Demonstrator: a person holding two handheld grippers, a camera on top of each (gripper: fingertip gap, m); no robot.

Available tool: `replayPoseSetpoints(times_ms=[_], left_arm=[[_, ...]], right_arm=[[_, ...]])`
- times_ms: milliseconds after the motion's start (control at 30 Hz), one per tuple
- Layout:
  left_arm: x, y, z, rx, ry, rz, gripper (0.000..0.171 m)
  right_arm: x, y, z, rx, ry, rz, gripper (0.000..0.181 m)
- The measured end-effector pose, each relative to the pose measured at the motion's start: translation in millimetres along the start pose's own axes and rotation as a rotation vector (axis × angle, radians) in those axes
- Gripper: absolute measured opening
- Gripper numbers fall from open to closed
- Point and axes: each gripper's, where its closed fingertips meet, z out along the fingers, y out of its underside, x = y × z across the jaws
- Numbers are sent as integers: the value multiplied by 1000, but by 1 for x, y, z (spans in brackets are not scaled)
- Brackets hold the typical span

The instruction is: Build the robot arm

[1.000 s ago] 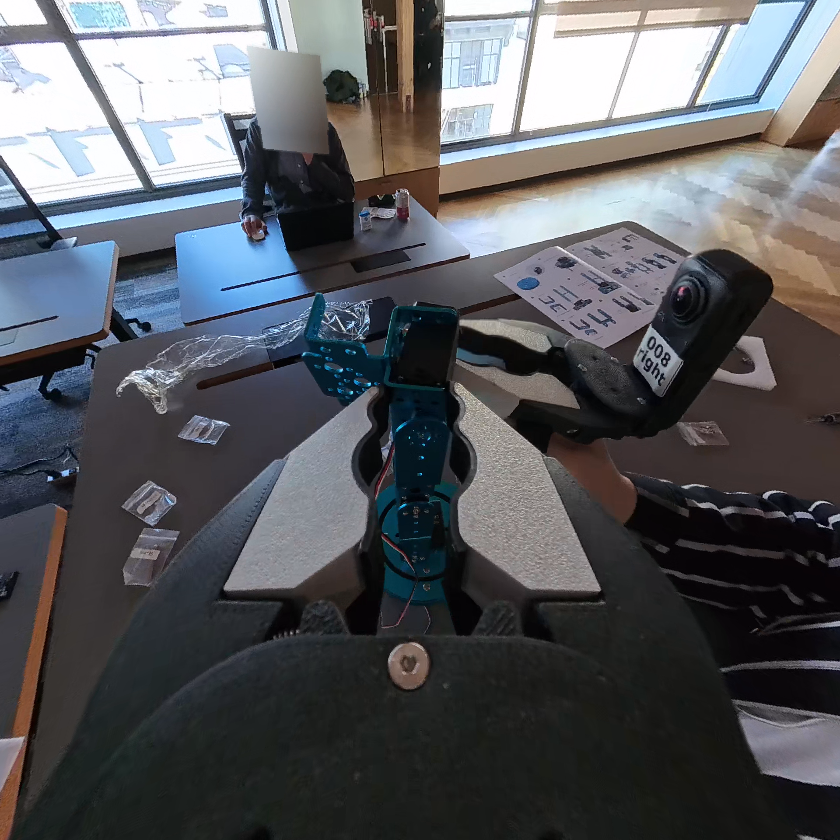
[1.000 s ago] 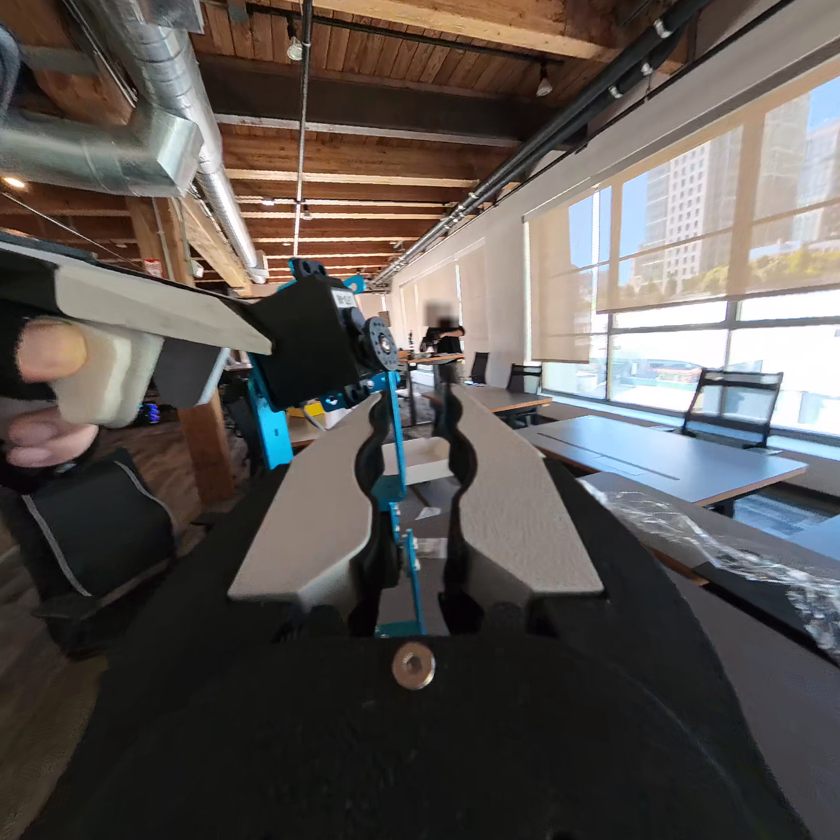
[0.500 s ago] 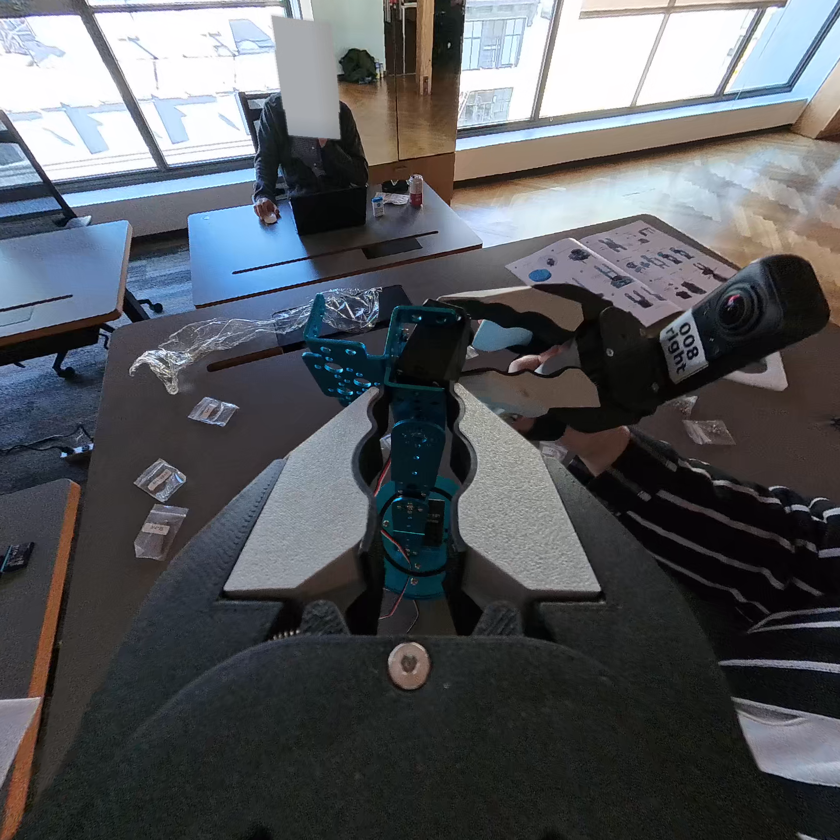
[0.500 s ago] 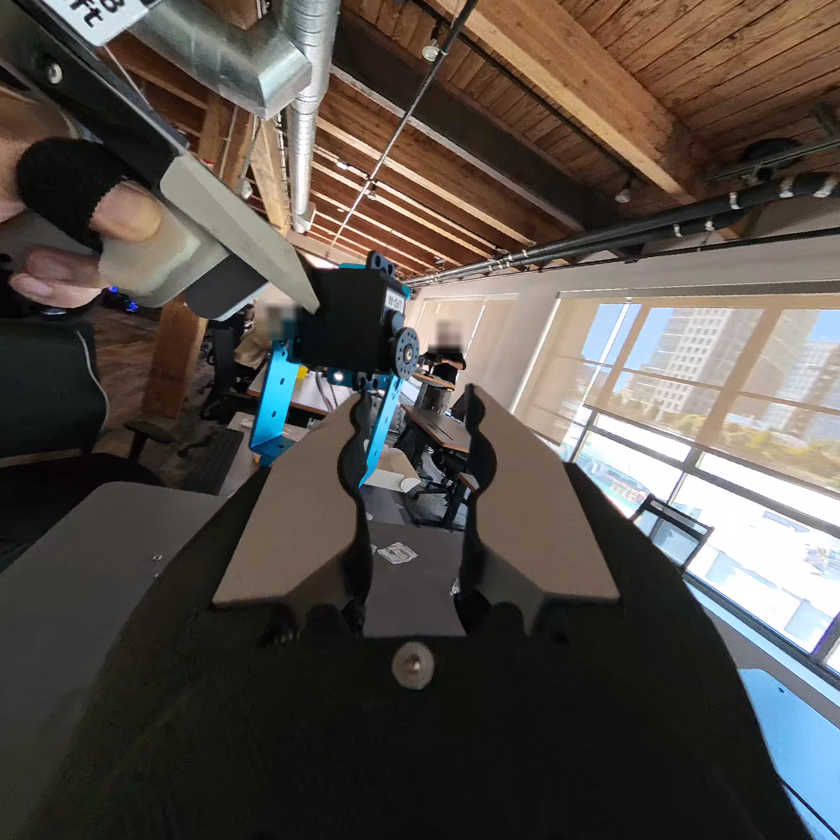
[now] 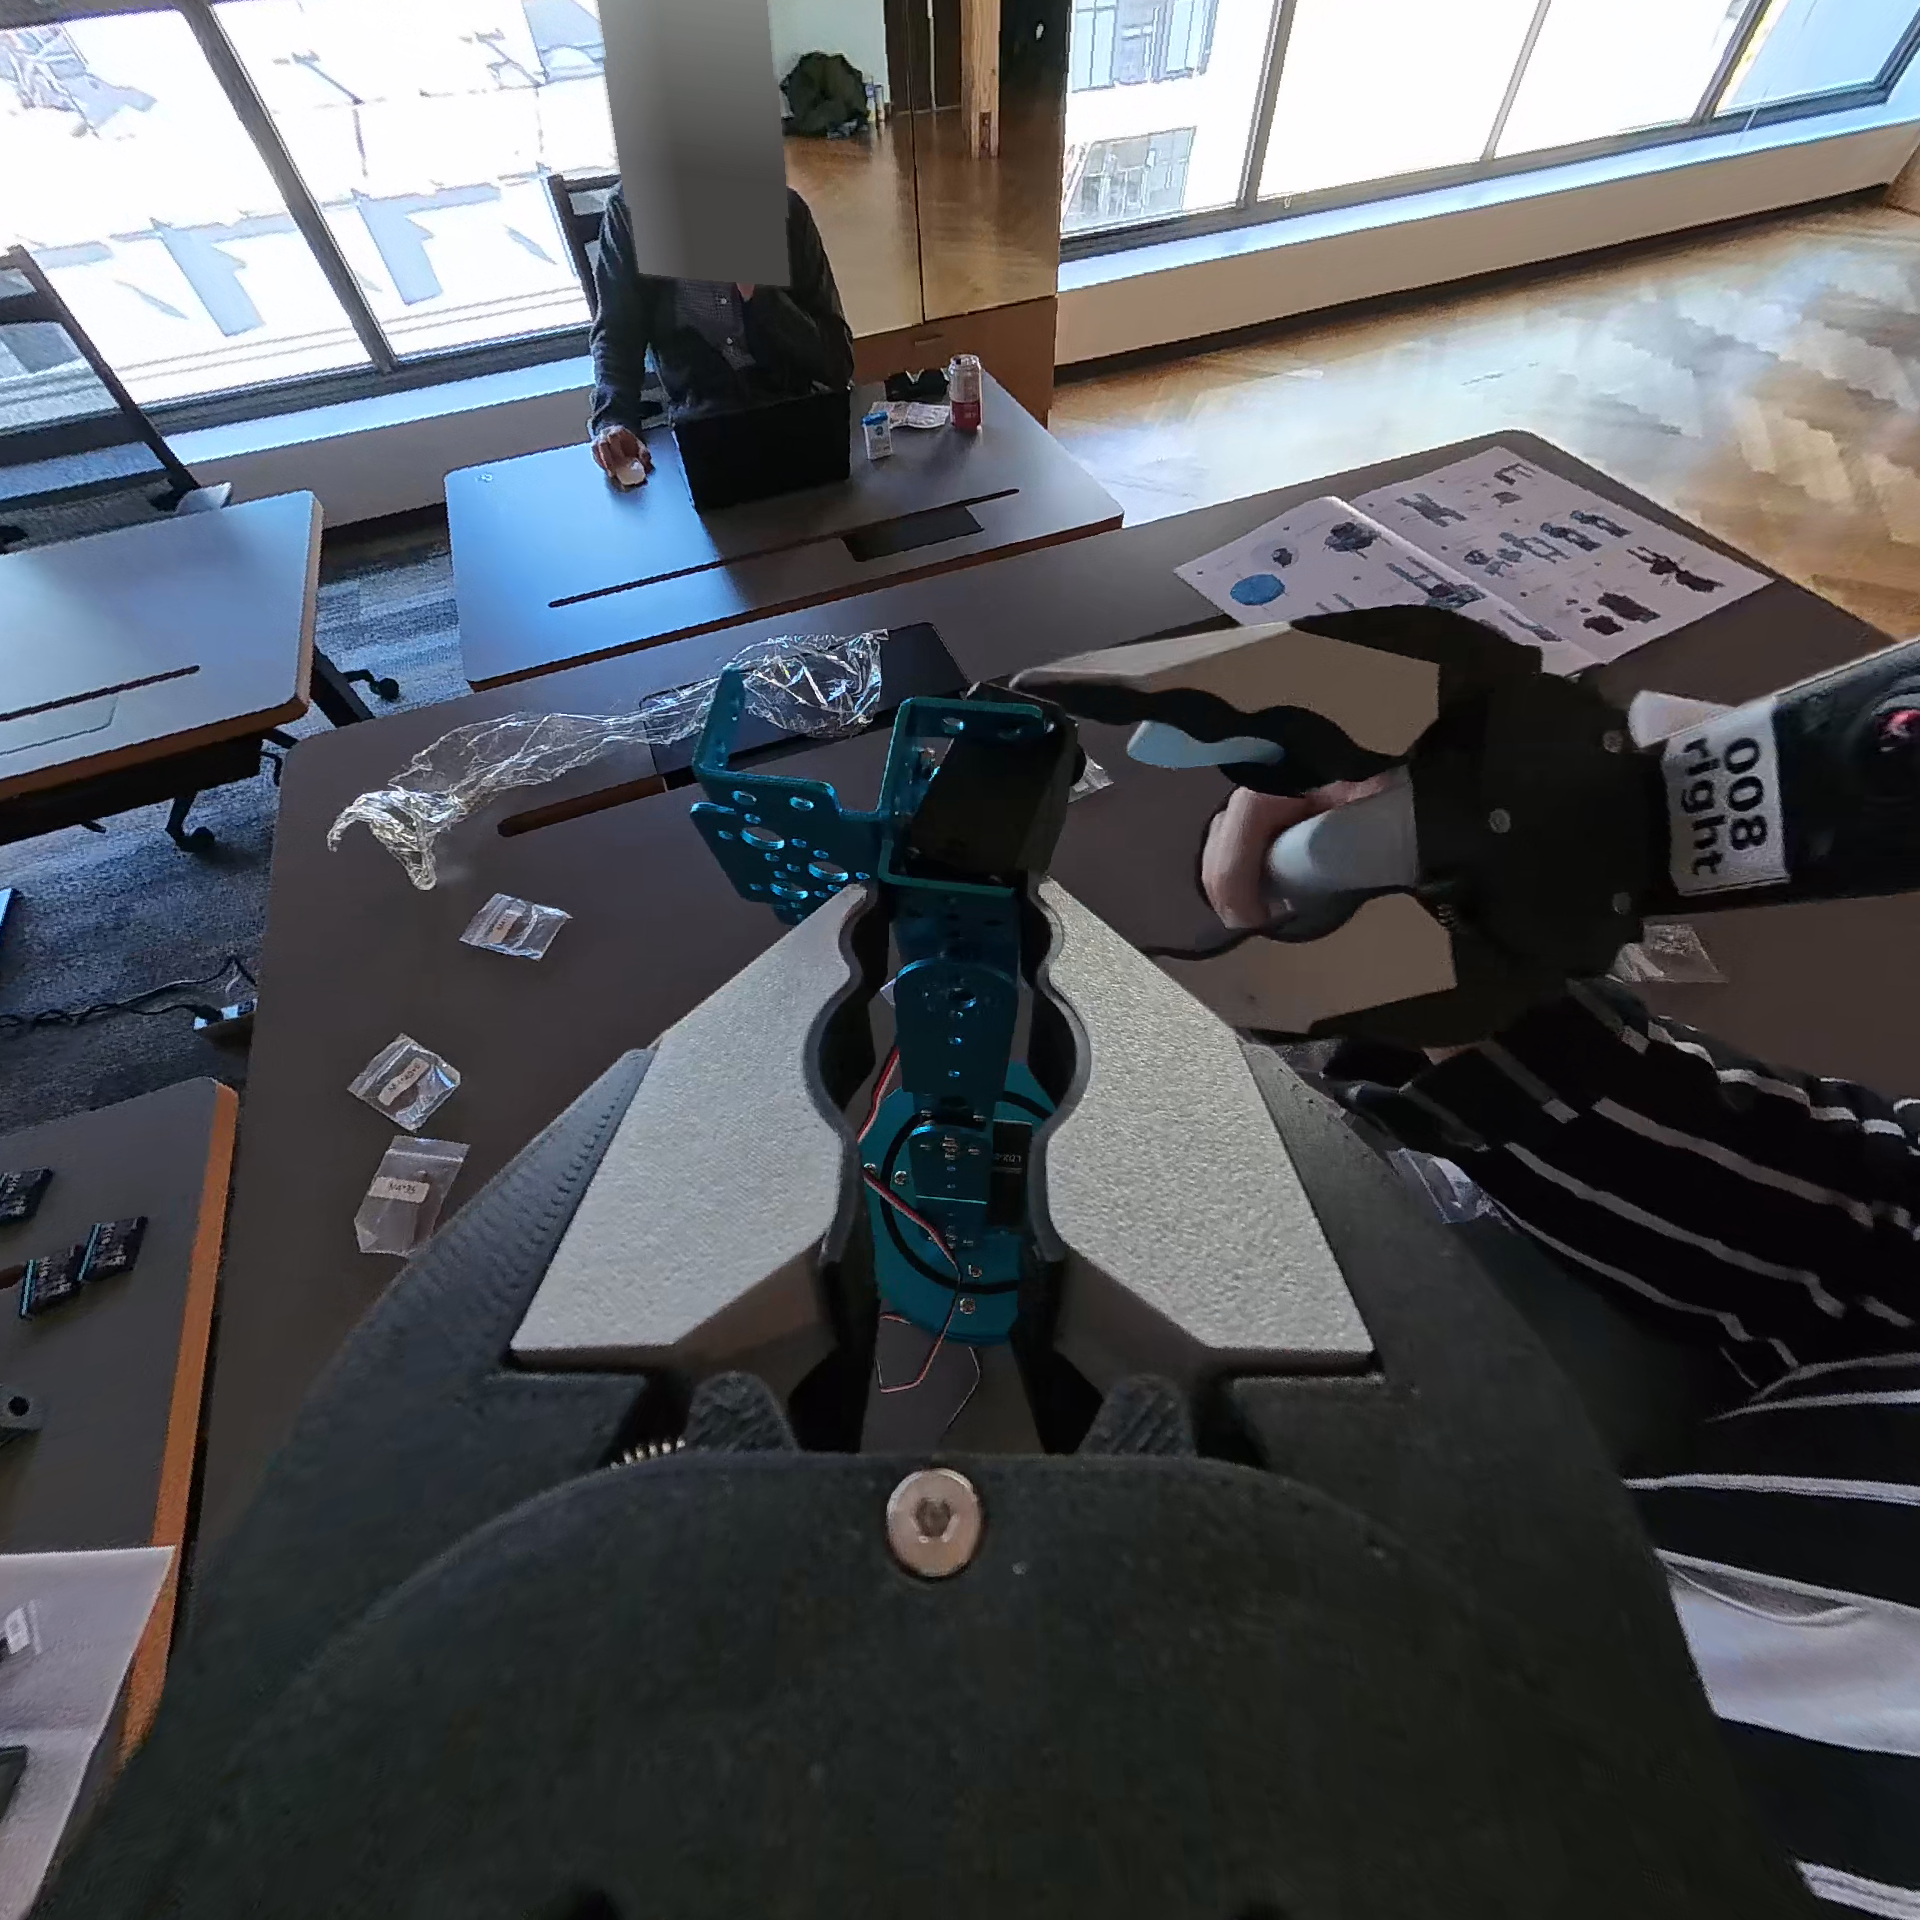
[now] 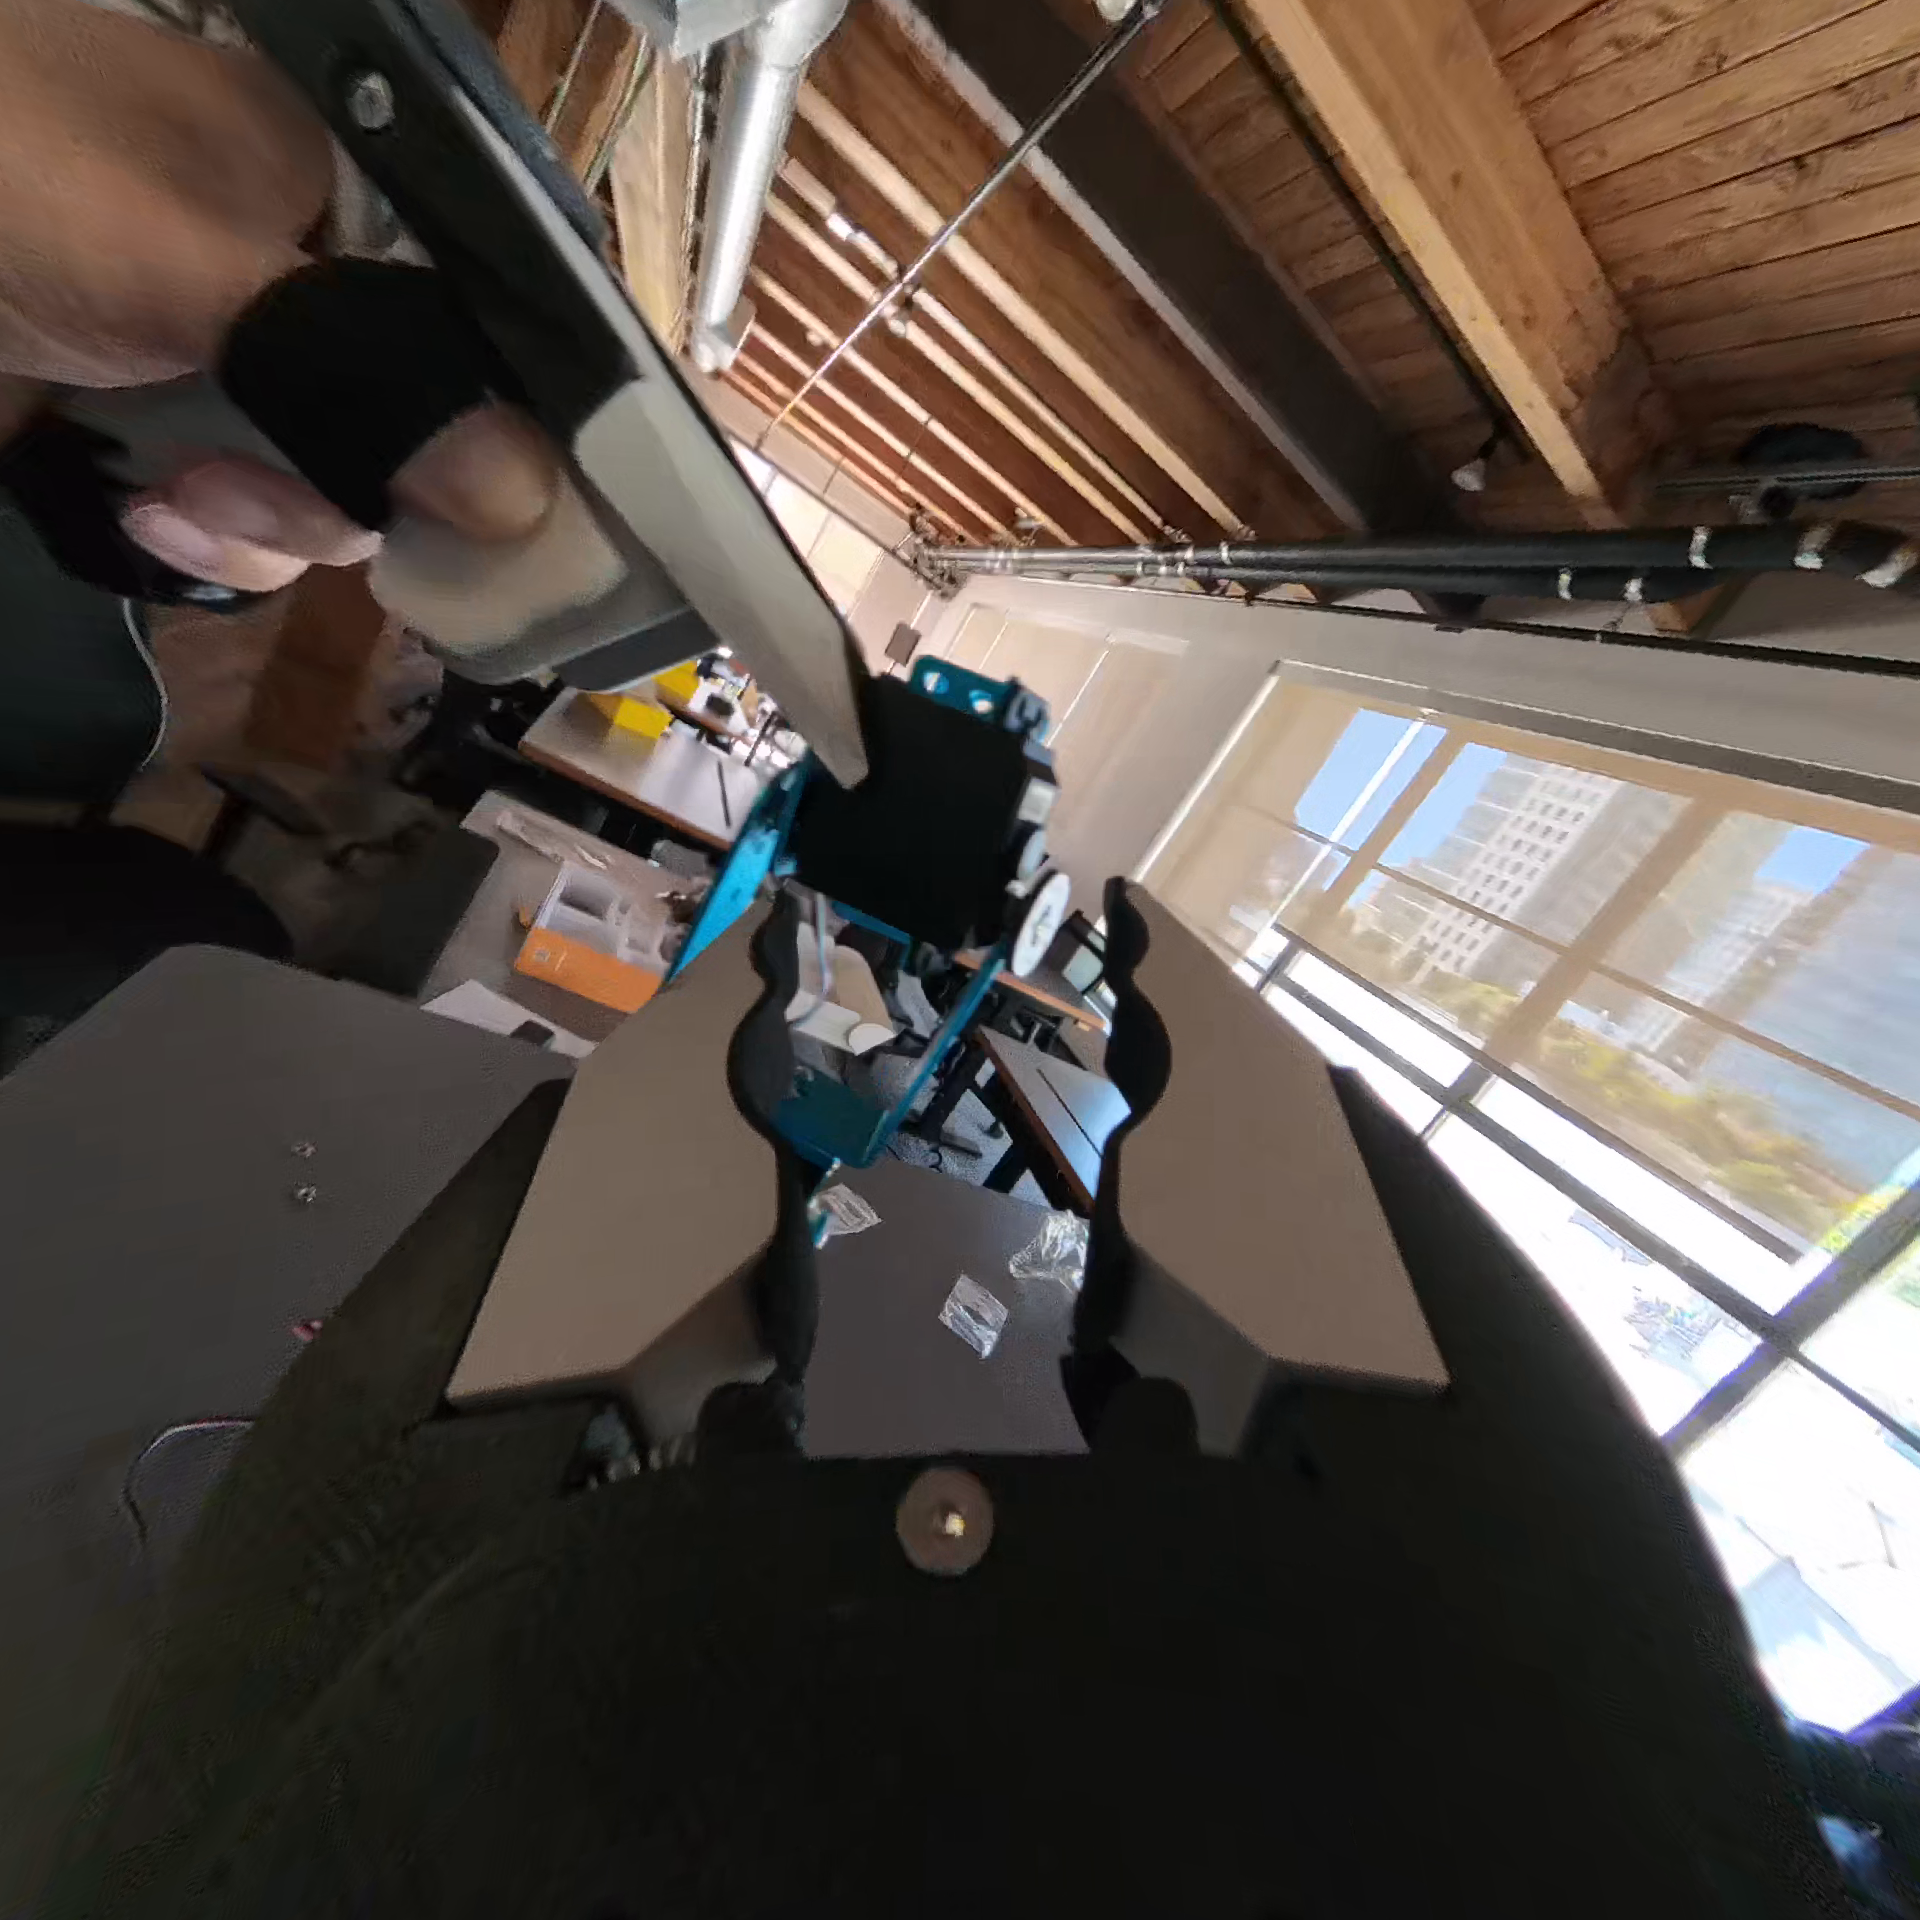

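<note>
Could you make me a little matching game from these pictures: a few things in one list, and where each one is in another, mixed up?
Things:
1. blue bracket assembly
2. instruction sheet
3. crumpled clear wrap
4. red can

Places:
A. far right of the near table
B. on the far desk, beside the laptop
C. clamped in the left gripper
D. left of the assembly, on the near table

Pairs: 1-C, 2-A, 3-D, 4-B

The blue metal bracket assembly (image 5: pixel 956 1039) with a black servo (image 5: pixel 987 800) on top stands upright above the tabletop (image 5: pixel 623 935), clamped between the left gripper's (image 5: pixel 951 914) fingers (image 5: pixel 727 1122).
</note>
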Motion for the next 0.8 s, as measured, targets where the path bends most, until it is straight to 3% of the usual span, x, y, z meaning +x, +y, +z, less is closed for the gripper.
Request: replayPoseSetpoints(times_ms=[133, 233, 400, 533, 633, 733, 800], left_arm=[[0, 0, 0, -9, -23, -2, 23], [2, 1, 0, -34, -30, 43, 23], [3, 3, 1, -39, -15, 74, 23], [3, 3, 2, -21, -11, 68, 23], [2, 3, 1, -10, -14, 61, 23], [2, 2, 1, -13, -24, 54, 23], [3, 2, 1, -20, -34, 60, 24]], right_arm=[[-7, -14, -1, 30, -69, 68, 46], [-8, -12, -4, 6, -113, 29, 47], [-4, -7, -8, -27, -271, 148, 53], [13, -5, 7, -97, -491, 171, 64], [6, -2, 8, -194, -769, 206, 63], [3, -2, 7, -216, -934, 219, 39], [4, -12, 10, -158, -984, 261, 40]])
